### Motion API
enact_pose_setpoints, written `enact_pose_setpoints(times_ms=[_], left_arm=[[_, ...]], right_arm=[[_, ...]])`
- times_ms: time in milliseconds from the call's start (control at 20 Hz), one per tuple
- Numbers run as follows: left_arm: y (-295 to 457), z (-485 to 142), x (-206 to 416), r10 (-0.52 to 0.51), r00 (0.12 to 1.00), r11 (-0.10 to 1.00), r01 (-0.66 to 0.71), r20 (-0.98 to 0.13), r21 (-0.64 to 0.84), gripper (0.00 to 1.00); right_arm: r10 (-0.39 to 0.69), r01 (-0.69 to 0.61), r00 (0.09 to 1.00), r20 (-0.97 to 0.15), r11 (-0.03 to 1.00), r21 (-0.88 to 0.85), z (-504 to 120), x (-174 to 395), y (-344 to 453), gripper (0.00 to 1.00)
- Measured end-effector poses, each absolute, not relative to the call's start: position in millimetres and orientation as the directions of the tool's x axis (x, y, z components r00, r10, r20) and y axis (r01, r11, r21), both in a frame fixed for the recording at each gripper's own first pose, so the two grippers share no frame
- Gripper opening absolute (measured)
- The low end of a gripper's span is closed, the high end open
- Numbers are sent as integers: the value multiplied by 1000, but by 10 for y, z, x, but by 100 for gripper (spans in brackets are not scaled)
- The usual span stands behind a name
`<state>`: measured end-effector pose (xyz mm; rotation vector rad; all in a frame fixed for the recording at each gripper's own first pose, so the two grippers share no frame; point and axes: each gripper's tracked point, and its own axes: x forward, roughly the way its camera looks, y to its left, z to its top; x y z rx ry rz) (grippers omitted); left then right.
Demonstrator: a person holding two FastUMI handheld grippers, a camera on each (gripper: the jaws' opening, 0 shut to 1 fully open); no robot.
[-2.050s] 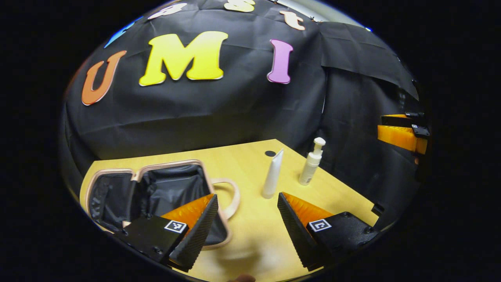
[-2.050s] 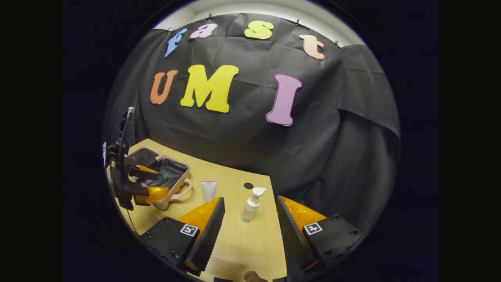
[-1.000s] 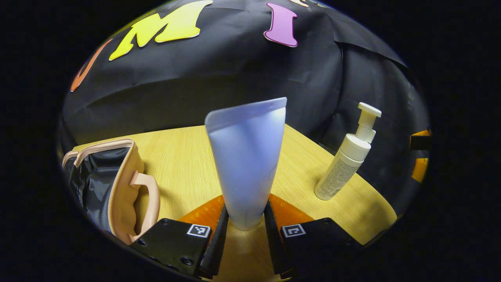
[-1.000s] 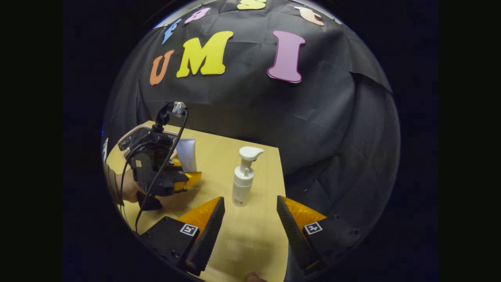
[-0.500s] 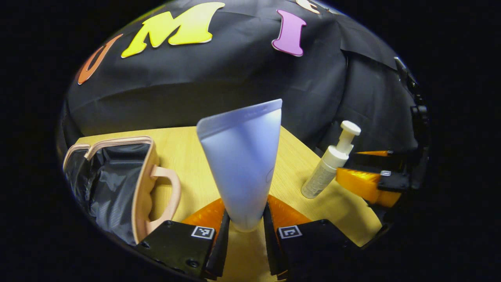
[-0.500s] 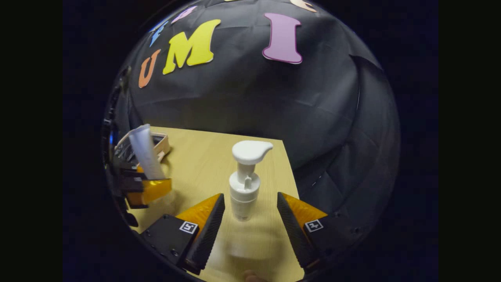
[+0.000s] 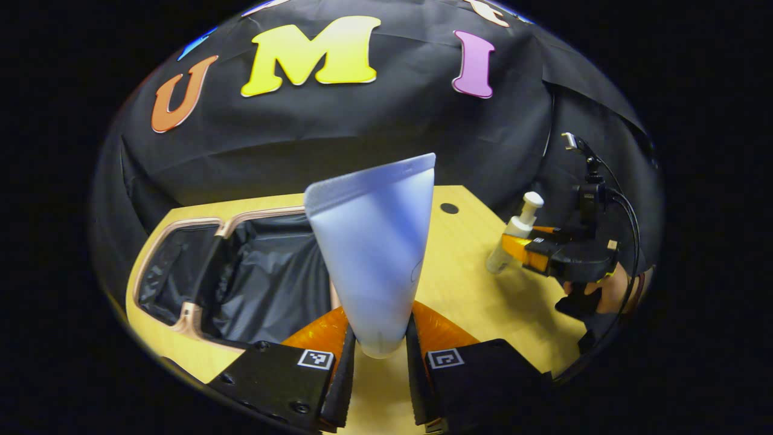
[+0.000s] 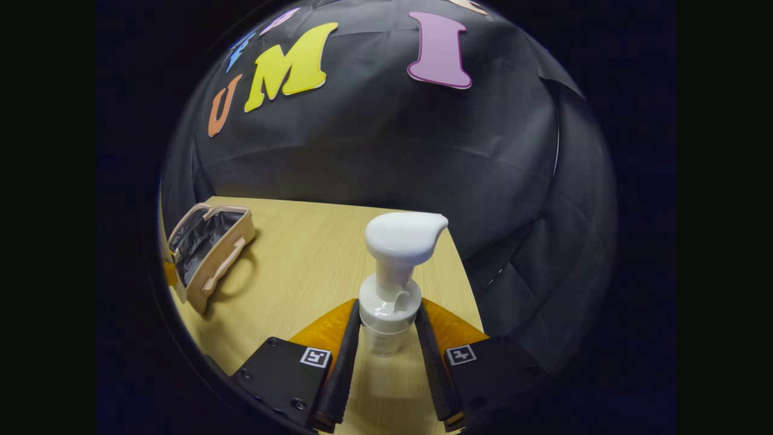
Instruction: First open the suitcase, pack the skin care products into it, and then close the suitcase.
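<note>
In the left gripper view my left gripper (image 7: 377,356) is shut on a pale squeeze tube (image 7: 377,254), held upright above the table. Just behind and to its left lies the open pink suitcase (image 7: 181,317) with its black lining showing. In the right gripper view my right gripper (image 8: 386,350) is shut on the body of a white pump bottle (image 8: 392,278) that stands upright. The left gripper view shows that same pump bottle (image 7: 513,232) at the right with the right gripper (image 7: 531,248) around it. The suitcase (image 8: 211,260) sits far left in the right gripper view.
The wooden table (image 8: 302,254) ends at the black cloth wall behind. A small dark round mark (image 7: 449,208) lies on the table near its far corner. A hand (image 7: 610,290) and a cable (image 7: 628,223) show behind the right gripper.
My left gripper has carried the tube up and left, closer to the open suitcase. My right gripper moved in and closed on the pump bottle, which it only framed before.
</note>
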<state>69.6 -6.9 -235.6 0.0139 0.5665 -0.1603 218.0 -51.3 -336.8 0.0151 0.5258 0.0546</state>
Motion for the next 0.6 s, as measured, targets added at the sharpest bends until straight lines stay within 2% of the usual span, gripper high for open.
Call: enact_pose_setpoints(times_ms=[200,400,600], left_arm=[[640,-2238,564,-55,833,998,66,-551,-1,42],[1303,-2096,717,9,855,1000,-19,-518,-13,42],[1682,-2389,927,22,796,998,-48,-604,-28,42]], right_arm=[[34,-20,861,-507,999,34,-3263,2049,-430,48],[55,-42,874,-483,998,38,-2844,1661,-125,47],[115,-82,868,-483,993,88,-2491,1199,316,47]])
